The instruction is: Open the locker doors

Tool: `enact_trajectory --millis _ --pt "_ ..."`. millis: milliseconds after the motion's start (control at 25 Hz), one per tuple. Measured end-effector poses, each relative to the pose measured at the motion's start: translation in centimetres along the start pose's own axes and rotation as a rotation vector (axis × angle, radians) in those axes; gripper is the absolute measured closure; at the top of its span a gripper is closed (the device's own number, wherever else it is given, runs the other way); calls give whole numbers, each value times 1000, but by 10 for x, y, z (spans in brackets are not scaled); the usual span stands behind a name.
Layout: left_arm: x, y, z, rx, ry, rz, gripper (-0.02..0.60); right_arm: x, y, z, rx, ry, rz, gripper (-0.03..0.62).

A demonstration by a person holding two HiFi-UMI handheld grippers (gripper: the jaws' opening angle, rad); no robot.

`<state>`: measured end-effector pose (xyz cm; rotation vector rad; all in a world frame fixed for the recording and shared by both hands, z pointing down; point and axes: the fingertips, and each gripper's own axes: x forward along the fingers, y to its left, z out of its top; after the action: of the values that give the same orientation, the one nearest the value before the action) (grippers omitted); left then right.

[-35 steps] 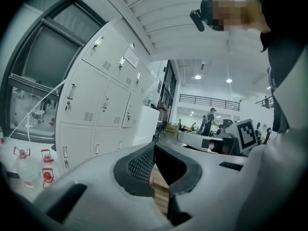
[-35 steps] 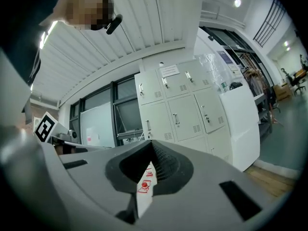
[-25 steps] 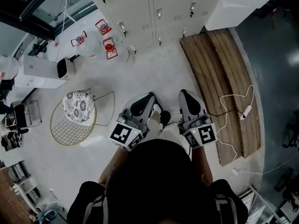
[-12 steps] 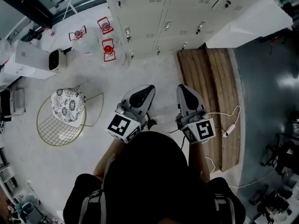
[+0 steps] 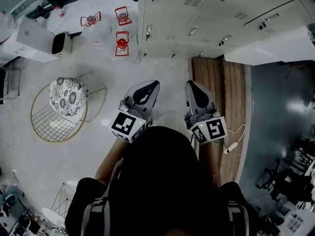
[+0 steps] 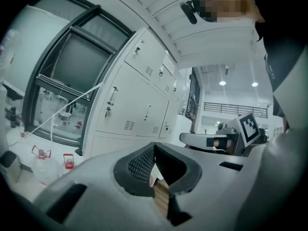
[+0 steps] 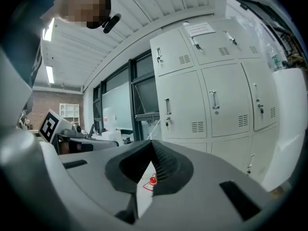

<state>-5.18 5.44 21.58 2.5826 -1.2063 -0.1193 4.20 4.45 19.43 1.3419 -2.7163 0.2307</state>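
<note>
Head view, lockers: the lockers (image 5: 197, 18) are lined up along the top edge. Every door looks shut as far as can be told, and they're well apart from both tools.
Head view, left tongs: the left tongs (image 5: 154, 84) are held out front, aimed toward the lockers, with nothing carried.
Head view, right tongs: the right tongs (image 5: 191, 84) are held alongside, near the left pair but not touching it.
Head view, floor stuff: a wooden strip (image 5: 216, 92) is laid in front of the lockers and a white cable (image 5: 232, 140) is draped over it on the person's right. A wire chair (image 5: 59, 112) and what look like red lanterns (image 5: 121, 42) are parked off to the left.
Left gripper view, tongs: the tips are pressed together with nothing pinched. Doors with small handles and vents are seen ahead, none reached.
Right gripper view, tongs: same deal, the pads are closed on each other and empty. A door handle (image 7: 214, 100) is seen ahead, clear of the tips.
Stage: probably just the approach, since no door has been opened yet.
Risk, closed tips: if the tongs aren't spread before contact, the handle would only get bumped, not gripped.
Risk, thin handles: the handles look slim and sit close to the door face, so a slightly off-line pinch could slip off.
Risk, keys: keys seem to be hung in some locks and could get snagged.
Risk, cable: it could be caught underfoot on the way in.
</note>
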Motion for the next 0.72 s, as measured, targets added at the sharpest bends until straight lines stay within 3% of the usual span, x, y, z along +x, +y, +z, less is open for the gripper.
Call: enact_trajectory --millis 360,720 --pt "-8 47 -15 -54 0 172 563 52 10 -17 -17 67 171 589" --pt "43 45 -12 -61 -46 329 563 84 -32 -23 -40 120 362 589"
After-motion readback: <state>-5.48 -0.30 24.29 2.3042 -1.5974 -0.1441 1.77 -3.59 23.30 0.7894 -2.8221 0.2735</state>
